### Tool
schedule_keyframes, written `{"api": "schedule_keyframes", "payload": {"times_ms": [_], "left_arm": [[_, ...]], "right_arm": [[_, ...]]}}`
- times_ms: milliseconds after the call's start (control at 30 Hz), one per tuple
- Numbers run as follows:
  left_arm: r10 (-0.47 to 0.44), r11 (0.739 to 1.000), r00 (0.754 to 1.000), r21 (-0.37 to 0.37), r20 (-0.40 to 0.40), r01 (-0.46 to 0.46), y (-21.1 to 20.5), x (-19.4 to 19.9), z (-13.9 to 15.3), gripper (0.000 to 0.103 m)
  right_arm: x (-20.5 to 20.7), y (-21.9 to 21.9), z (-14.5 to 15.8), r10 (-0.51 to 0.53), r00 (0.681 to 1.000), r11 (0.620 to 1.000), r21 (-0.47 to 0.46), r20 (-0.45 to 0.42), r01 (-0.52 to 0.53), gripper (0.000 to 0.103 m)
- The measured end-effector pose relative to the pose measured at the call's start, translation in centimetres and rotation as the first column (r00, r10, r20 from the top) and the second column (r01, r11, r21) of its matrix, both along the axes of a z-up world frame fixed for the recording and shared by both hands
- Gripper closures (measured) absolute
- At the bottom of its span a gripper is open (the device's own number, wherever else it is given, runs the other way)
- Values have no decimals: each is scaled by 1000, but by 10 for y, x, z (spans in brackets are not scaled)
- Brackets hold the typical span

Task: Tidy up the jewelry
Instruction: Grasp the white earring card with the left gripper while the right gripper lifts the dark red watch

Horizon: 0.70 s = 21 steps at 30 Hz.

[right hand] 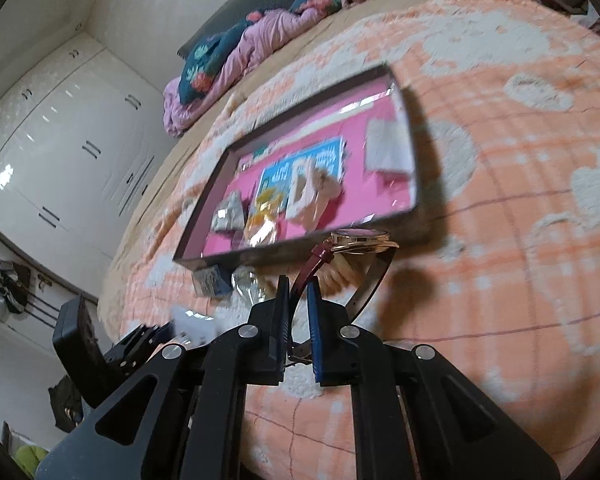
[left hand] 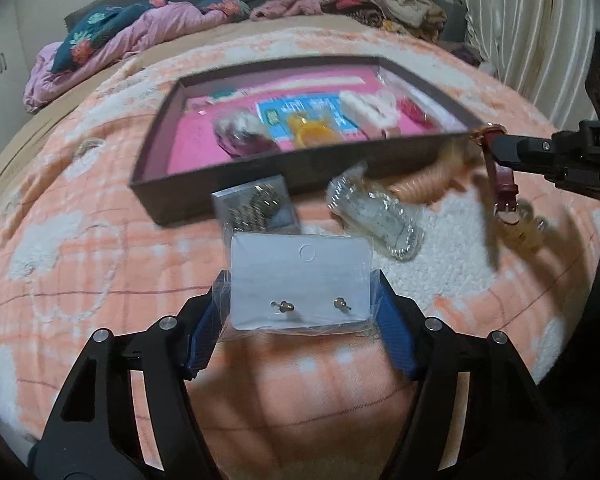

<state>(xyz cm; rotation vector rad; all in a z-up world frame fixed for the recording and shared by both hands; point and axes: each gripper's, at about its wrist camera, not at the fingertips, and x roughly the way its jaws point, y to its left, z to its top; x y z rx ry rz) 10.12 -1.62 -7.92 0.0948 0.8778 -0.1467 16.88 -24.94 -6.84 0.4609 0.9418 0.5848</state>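
Peach-and-white blanket (left hand: 99, 248) covers the bed, with crumpled clothes (left hand: 139, 28) heaped along its far edge and white wardrobe doors (right hand: 51, 152) off to one side. On the blanket sits a shallow dark tray (left hand: 203, 196) with a pink lining, holding several small packets, a blue card and something yellow. Just in front of its near wall lie a bagged dark chain (left hand: 255, 206) and a clear packet of sparkling jewelry (left hand: 376, 216), between the tray and the left tongs (left hand: 300, 312).

The left tongs stand partly open, their blue pads against the two sides of a clear sleeve holding a white earring card (left hand: 300, 280) with two studs.

The right tongs (right hand: 297, 300) are closed on the dark red strap of a gold-cased watch (right hand: 360, 240), lifted beside the tray's near right corner, its strap hanging down.
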Motion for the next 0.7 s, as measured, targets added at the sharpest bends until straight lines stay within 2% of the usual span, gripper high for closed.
{"api": "schedule_keyframes", "payload": {"times_ms": [333,700], "left_arm": [[76,997,992,-29,98,-74,21,-13,42,42],[147,988,974,-78,171,-135,36,-4,72,42]], "right_arm": [[-6,-29,32,-83,990,996,-15,111,85,94],[-11,-20,55,-62,974,994,-71,218,79,94]]}}
